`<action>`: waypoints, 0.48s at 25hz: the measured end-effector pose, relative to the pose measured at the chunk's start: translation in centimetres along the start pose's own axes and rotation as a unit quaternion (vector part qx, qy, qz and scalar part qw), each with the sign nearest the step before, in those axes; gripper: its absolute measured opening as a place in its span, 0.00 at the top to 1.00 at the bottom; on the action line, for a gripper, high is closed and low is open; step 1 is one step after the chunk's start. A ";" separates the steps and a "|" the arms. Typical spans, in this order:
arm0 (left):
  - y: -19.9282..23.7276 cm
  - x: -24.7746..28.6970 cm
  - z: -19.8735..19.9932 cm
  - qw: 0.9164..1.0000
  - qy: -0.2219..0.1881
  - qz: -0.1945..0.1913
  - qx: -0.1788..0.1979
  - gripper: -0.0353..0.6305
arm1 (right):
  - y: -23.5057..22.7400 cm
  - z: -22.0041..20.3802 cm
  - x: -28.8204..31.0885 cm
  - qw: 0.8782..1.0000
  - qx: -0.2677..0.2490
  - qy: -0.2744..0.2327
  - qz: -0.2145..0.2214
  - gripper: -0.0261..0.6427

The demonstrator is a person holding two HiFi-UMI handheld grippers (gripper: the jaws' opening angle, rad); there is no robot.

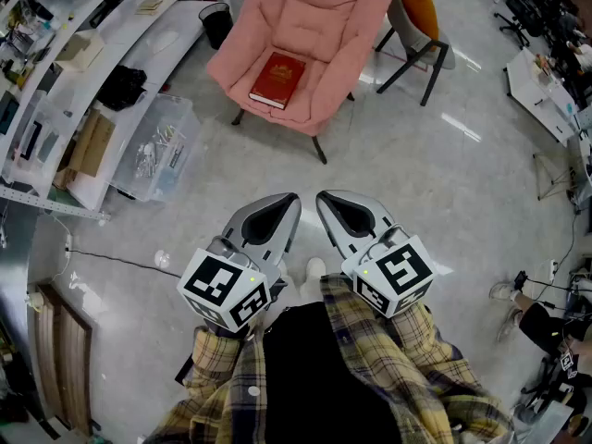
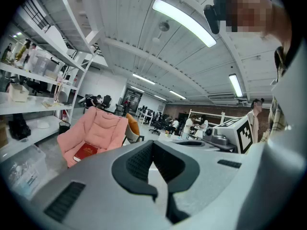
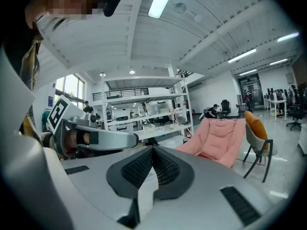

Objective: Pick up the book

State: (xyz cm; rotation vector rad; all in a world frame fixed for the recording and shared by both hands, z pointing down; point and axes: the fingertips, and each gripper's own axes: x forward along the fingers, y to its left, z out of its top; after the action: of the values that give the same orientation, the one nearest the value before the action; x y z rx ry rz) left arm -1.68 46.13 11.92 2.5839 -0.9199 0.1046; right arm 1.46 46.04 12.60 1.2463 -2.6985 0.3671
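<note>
Left claw [image 1: 288,202] clenched, jaws pressed together, nothing between them; its own view confirms it, with the pads meeting at the tip [image 2: 153,145]. Right claw [image 1: 326,199] is likewise clenched and empty, pads meeting in the right gripper view [image 3: 153,150]. In the head view both claws sit side by side at lower centre, close but not touching, tips toward the top of the frame, over bare grey floor [image 1: 435,183]. Each has a marker cube at its rear, left [image 1: 225,289] and right [image 1: 396,276]. Yellow plaid sleeves [image 1: 217,359] run out of the bottom edge.

Red book [image 1: 277,80] lies flat on the seat of a pink lounge chair [image 1: 324,21] at upper centre of the head view, well apart from both claws. In the left gripper view the book [image 2: 86,151] shows at centre left on the same chair [image 2: 103,126]. In the right gripper view the chair [image 3: 221,135] is at centre right; the book is hard to make out there.

A chair with an orange cushion [image 1: 416,3] stands just right of the pink one. A black waste bin [image 1: 215,21] is at the pink chair's left. White shelving [image 1: 120,35] with clutter runs down the upper left, with a clear plastic tub [image 1: 162,146] on the floor beside it. A thin black cable [image 1: 111,259] crosses the floor at left. White benches with gear [image 1: 541,86] sit at the right edge. People and office chairs are in the far background of both gripper views.
</note>
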 end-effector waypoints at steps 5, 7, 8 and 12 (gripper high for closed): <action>-0.1 0.5 0.3 1.000 -0.002 -0.003 0.006 0.94 | -0.5 0.1 0.2 1.000 -0.002 0.001 0.002 0.94; -0.2 0.6 0.3 1.000 -0.003 -0.001 0.008 0.94 | -0.6 0.1 0.1 1.000 -0.004 0.001 0.005 0.94; -0.3 0.7 0.3 1.000 -0.003 0.000 0.009 0.94 | -0.6 0.0 0.0 1.000 -0.004 0.000 0.008 0.94; -0.7 1.1 -0.1 1.000 -0.006 0.009 0.009 0.94 | -1.0 -0.2 -0.5 1.000 -0.009 -0.003 0.014 0.94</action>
State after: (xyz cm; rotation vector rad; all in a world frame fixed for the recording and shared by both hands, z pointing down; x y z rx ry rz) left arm -0.41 46.05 12.01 2.5956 -0.9511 0.1024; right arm 2.53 45.80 12.80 1.2080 -2.7206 0.3409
